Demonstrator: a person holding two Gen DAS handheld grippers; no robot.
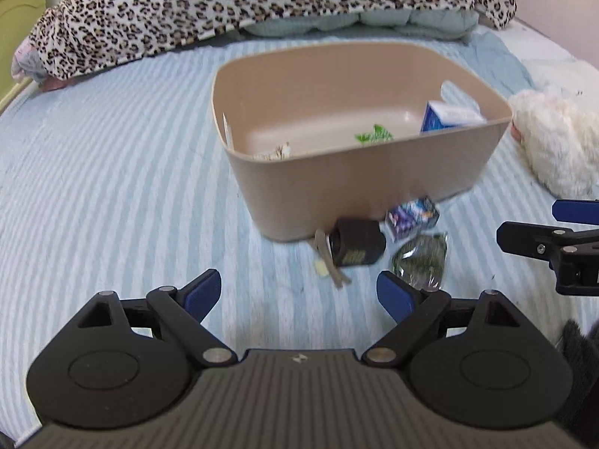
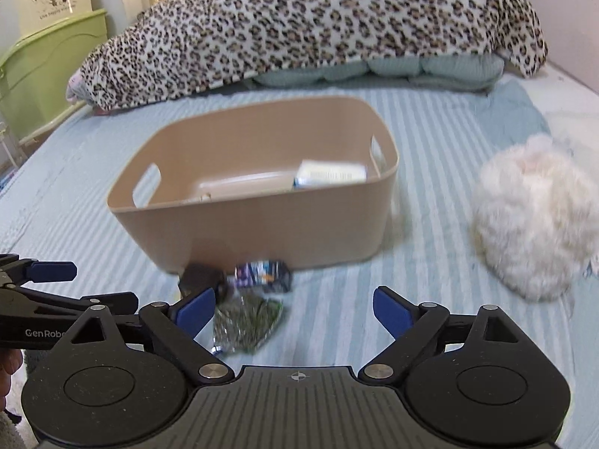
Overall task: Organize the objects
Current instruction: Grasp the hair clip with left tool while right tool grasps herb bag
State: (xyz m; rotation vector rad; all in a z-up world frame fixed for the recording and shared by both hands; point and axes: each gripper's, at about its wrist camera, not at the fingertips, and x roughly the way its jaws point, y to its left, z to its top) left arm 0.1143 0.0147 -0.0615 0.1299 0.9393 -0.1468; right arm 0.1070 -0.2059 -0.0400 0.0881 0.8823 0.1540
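Note:
A tan plastic bin [image 1: 367, 183] stands on the striped bed; it also shows in the right wrist view [image 2: 262, 220]. Inside lie a blue-white box [image 1: 449, 114], a green item [image 1: 374, 136] and small bits. In front of the bin lie a dark pouch [image 1: 355, 243], a small purple-blue box [image 1: 411, 217] and a green foil packet [image 1: 421, 258]. The packet [image 2: 247, 321] and small box [image 2: 262, 275] also show in the right wrist view. My left gripper [image 1: 299, 293] is open and empty, short of the pouch. My right gripper [image 2: 295, 310] is open and empty, just right of the packet.
A white fluffy toy [image 2: 531, 220] lies right of the bin. A leopard-print blanket [image 2: 307, 26] covers pillows at the back. A green cabinet [image 2: 48, 75] stands left of the bed. The other gripper's arm shows at each view's edge.

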